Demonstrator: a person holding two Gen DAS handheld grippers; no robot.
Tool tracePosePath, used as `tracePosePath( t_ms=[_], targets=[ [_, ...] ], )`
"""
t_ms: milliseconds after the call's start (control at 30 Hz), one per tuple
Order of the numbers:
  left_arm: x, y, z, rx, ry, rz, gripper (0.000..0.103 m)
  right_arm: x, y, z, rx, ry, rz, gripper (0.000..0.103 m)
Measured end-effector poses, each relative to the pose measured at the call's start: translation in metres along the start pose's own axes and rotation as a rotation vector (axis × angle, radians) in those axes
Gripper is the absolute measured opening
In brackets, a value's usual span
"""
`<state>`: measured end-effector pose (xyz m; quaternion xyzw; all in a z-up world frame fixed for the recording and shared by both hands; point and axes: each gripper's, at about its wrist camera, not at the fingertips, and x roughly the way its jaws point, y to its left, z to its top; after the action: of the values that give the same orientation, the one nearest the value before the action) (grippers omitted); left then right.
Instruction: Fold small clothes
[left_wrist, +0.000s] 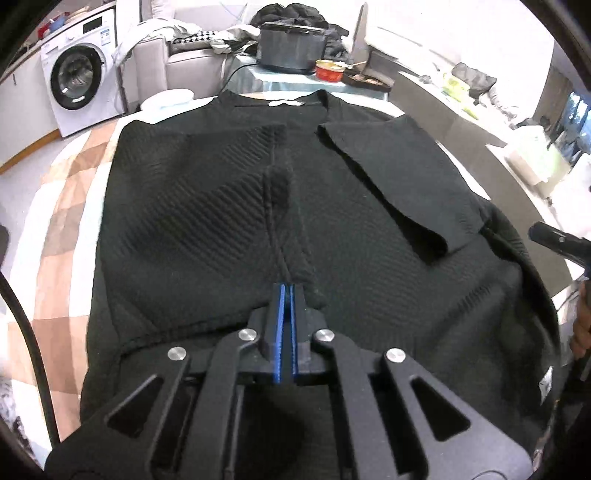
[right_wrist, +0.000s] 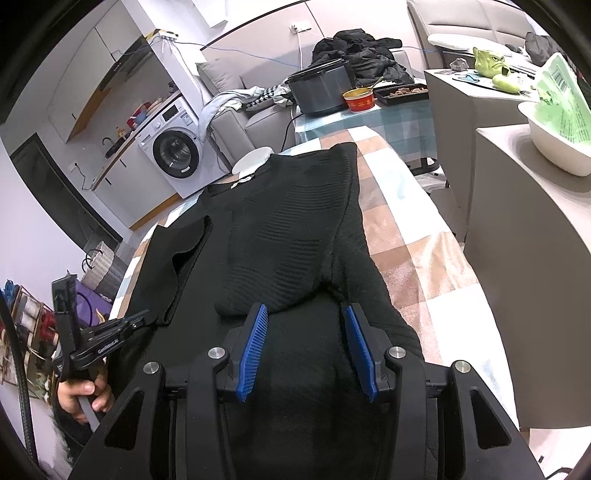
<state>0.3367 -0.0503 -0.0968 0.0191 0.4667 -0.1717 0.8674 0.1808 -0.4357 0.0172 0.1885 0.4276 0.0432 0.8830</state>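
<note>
A black knit sweater (left_wrist: 192, 221) (right_wrist: 295, 369) lies flat on the checked tablecloth (left_wrist: 66, 229) (right_wrist: 406, 240), collar at the far end. Both sleeves are folded in over the body. The left sleeve (left_wrist: 284, 229) (right_wrist: 184, 258) ends at my left gripper (left_wrist: 287, 290) (right_wrist: 146, 316), whose blue pads are pressed together with no cloth showing between them. A hand (right_wrist: 85, 398) holds its handle. The right sleeve (left_wrist: 388, 177) (right_wrist: 280, 251) ends just ahead of my right gripper (right_wrist: 304, 312), which stands open over the sweater's lower body. One finger (left_wrist: 554, 240) of it shows at the left wrist view's right edge.
A white dish (left_wrist: 168, 99) (right_wrist: 255, 158) sits at the table's far end. Behind it a small table carries a dark cooker (left_wrist: 291, 46) (right_wrist: 319, 92) and a red bowl (left_wrist: 328, 70) (right_wrist: 358, 101). A washing machine (left_wrist: 77, 79) (right_wrist: 177, 151) stands far left. A white basin (right_wrist: 554, 147) rests on a counter to the right.
</note>
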Motion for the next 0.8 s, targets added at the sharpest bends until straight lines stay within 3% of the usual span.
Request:
tracePosePath(
  t_ms=[67, 100, 133, 167, 300, 367, 500, 567, 700, 800],
  targets=[
    [0.004, -0.002, 0.004, -0.008, 0.010, 0.020, 0.018, 0.001, 0.000, -0.001, 0.003, 0.004, 0.004, 0.045],
    [0.007, -0.004, 0.005, -0.011, 0.010, 0.027, 0.041, 0.001, 0.000, -0.001, 0.003, 0.005, 0.005, 0.045],
    [0.008, -0.005, 0.005, -0.017, -0.002, 0.030, 0.054, 0.001, 0.000, -0.001, 0.002, 0.006, 0.005, 0.045],
    [0.010, -0.005, 0.007, -0.018, -0.013, 0.030, 0.054, 0.000, 0.001, -0.002, -0.001, 0.006, 0.006, 0.045],
    [0.025, -0.004, 0.009, -0.025, 0.016, 0.041, 0.053, -0.002, -0.002, -0.001, 0.001, 0.000, 0.001, 0.045],
    [0.027, -0.003, 0.009, -0.020, 0.007, 0.064, 0.045, -0.003, -0.004, -0.001, 0.007, -0.002, -0.003, 0.045],
    [0.021, 0.001, 0.008, -0.032, -0.005, -0.028, 0.005, -0.005, -0.007, -0.002, 0.016, -0.005, -0.009, 0.045],
    [0.017, 0.000, 0.007, -0.014, -0.024, -0.006, 0.004, -0.006, -0.009, -0.003, 0.019, -0.004, -0.008, 0.046],
    [0.006, 0.001, 0.004, -0.020, -0.031, -0.044, 0.004, -0.005, -0.008, -0.003, 0.020, 0.000, -0.003, 0.046],
    [0.003, 0.004, 0.000, -0.009, 0.005, -0.054, 0.004, -0.005, -0.008, -0.003, 0.017, 0.000, -0.002, 0.046]
  ],
)
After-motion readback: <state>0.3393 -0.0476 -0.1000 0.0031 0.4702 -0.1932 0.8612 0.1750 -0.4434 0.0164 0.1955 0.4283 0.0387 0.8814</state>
